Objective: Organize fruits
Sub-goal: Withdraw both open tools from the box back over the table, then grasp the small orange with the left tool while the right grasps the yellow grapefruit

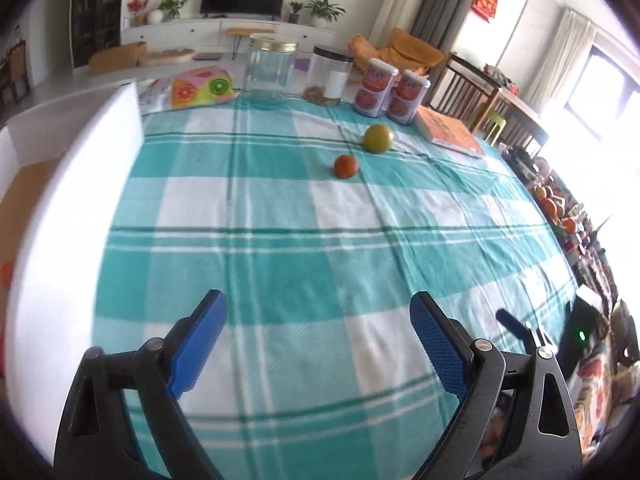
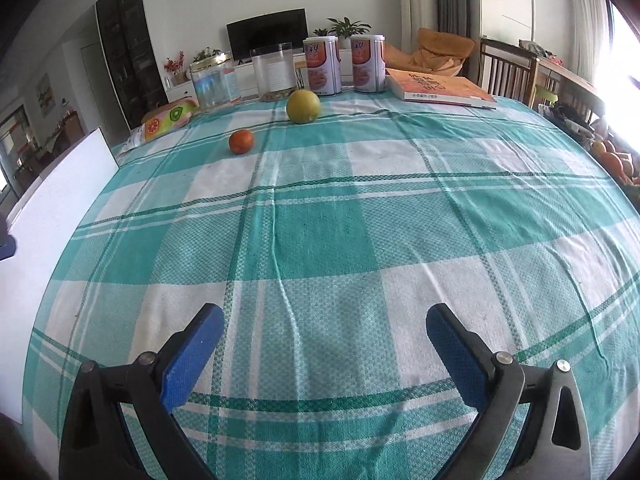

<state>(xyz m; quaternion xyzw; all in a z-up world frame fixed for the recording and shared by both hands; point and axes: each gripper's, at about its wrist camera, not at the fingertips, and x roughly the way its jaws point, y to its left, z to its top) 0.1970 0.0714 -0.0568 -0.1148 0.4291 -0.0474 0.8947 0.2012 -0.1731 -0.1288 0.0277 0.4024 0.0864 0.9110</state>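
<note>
In the upper middle of both views, on the checked worktop (image 2: 320, 208), sit a small orange (image 2: 241, 141) and a larger yellow-green fruit (image 2: 303, 106): round, firm, likely to roll, so I'd grip across their widest part. My left tongs (image 1: 318, 310) and right tongs (image 2: 324, 322) gape empty.

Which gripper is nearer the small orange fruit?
Hard to call; the left gripper looks marginally nearer. The orange fruit lies ahead, slightly right of it, and ahead-left of the right gripper. Both open, empty.
</note>
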